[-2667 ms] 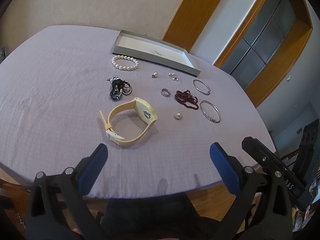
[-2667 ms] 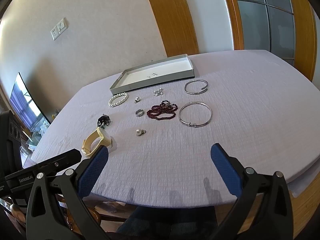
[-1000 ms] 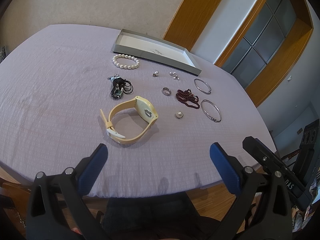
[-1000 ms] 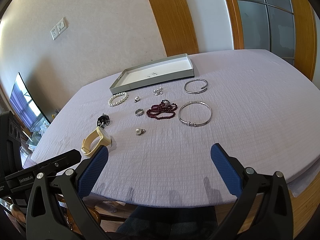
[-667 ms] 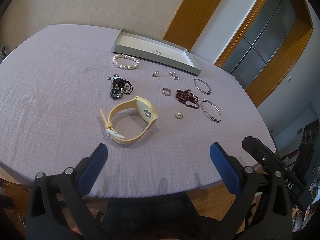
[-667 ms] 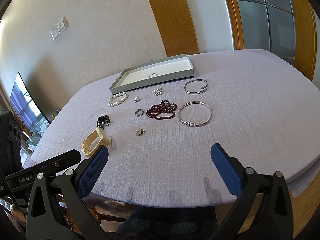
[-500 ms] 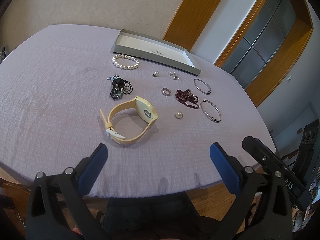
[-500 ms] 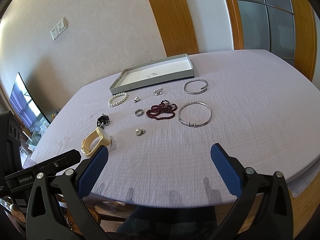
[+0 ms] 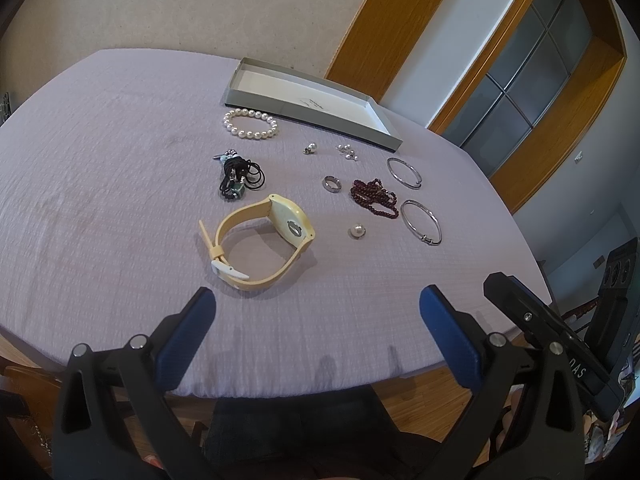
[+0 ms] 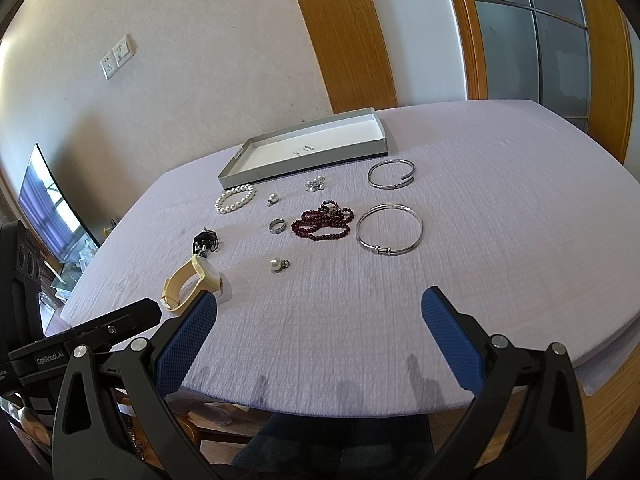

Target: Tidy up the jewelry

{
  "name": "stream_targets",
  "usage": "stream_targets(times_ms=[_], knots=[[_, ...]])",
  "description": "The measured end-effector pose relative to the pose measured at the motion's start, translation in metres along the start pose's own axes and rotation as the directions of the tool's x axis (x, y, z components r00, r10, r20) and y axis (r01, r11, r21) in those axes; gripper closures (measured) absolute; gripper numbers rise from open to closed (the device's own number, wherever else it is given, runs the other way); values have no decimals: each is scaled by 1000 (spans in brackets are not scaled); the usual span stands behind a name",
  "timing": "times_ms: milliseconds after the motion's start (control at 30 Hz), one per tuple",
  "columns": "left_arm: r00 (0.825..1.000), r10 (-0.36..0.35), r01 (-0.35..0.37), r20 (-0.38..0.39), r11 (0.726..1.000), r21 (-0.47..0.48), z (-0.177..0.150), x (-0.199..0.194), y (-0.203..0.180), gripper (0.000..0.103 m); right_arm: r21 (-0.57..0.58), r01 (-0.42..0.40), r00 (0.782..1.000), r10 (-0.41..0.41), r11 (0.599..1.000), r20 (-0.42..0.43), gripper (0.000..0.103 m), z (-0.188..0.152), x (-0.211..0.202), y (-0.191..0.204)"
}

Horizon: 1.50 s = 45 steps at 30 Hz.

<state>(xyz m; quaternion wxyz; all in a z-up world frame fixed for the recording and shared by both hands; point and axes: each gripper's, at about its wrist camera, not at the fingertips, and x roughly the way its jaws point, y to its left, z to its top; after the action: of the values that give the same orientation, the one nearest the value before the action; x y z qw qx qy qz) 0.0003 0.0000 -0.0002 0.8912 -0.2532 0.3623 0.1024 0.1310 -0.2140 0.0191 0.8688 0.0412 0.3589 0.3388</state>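
Note:
Jewelry lies scattered on a lilac tablecloth in front of a shallow grey tray (image 9: 256,102) (image 10: 240,170). A cream watch (image 9: 260,244) (image 10: 190,280) stands on its strap, nearest the front edge. Behind it are a black cord bundle (image 9: 239,176), a pearl bracelet (image 9: 250,125) (image 10: 234,198), a silver ring (image 9: 332,183) (image 10: 277,225), dark red beads (image 9: 374,198) (image 10: 322,220), two silver bangles (image 9: 421,222) (image 10: 389,229) and small pearl pieces (image 9: 357,231) (image 10: 278,265). My left gripper (image 9: 316,312) and right gripper (image 10: 320,312) hover open near the front edge, both holding nothing.
The tray holds only a small printed mark. Wooden door frames and glass panels stand behind the table. A screen (image 10: 48,208) sits low at the left in the right wrist view. A person's dark trousers (image 9: 296,432) show below the table edge.
Almost nothing differs; the left wrist view has shifted very slightly and all the jewelry lies where it was.

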Motion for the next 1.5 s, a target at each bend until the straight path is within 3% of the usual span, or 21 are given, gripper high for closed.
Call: stream_targets(times_ms=[367,633,800,1033,1300,1500], knots=[[1000,28,-28,-6,1000,4,10,9,5,2,-16,22,1000,-22,1000,-7,1,7,11,-3],[991,133,-134,15,991,31,52,23,24,2,-30,87,996,-88,996,-20,1,43,45,-19],[975,221,-222,30,973,68,90,37,37,2,-64,162,986,-164,985,-38,1,77,81,-32],[957,291,-289,-9,954,84,124,70,52,2,-64,197,967,-204,978,-151,1,111,150,-49],[945,325,-321,-26,942,98,139,91,61,2,-56,238,942,-244,970,-229,2,120,192,-63],[942,332,-326,-44,939,112,144,104,66,2,-123,272,926,-294,955,-237,5,117,204,-58]])
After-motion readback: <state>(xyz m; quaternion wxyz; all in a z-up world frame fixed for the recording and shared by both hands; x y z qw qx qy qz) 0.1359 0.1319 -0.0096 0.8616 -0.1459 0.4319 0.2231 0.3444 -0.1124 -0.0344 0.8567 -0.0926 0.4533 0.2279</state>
